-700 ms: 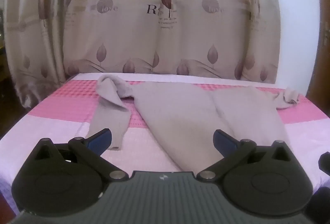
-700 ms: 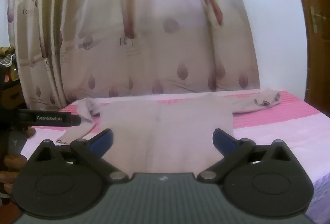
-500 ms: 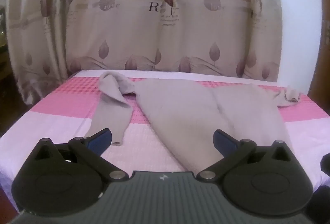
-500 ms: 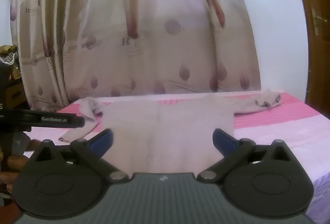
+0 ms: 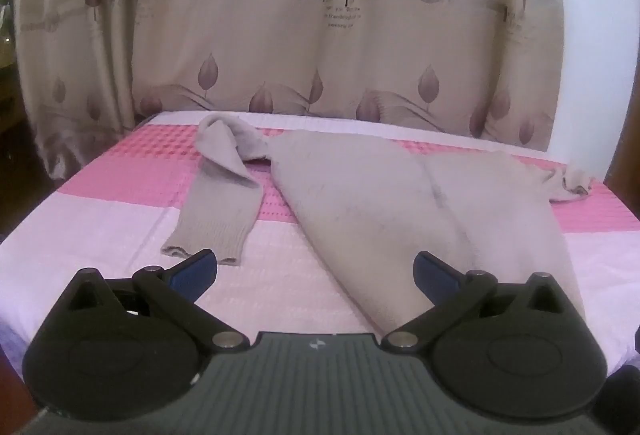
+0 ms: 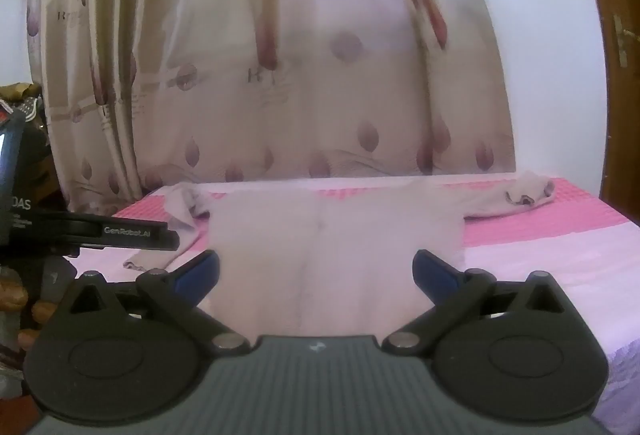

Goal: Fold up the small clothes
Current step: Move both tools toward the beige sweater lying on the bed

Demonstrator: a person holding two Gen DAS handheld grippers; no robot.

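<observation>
A beige knit sweater (image 5: 384, 211) lies spread flat on a bed (image 5: 100, 219) covered with a pink and pale lilac sheet, its body running from the far pink band toward the near edge. One sleeve (image 5: 220, 203) is bent back on itself at the shoulder and lies down the sheet with its ribbed cuff nearest the camera; the other sleeve (image 6: 516, 197) stretches out to the opposite side and ends in a bunched cuff on the pink band. The left gripper (image 5: 315, 269) hangs in front of the sweater's near hem with its jaws spread wide and nothing between them: one blue fingertip sits just before the ribbed cuff, the other over the lower edge of the sweater's body. The right gripper (image 6: 316, 271) is likewise wide and empty, level with the hem, the sweater's body filling the gap beyond its blue fingertips. A patterned beige curtain (image 5: 280, 35) hangs behind the bed, with a white wall (image 6: 540, 55) and a wooden door (image 6: 616, 35) at its side.
</observation>
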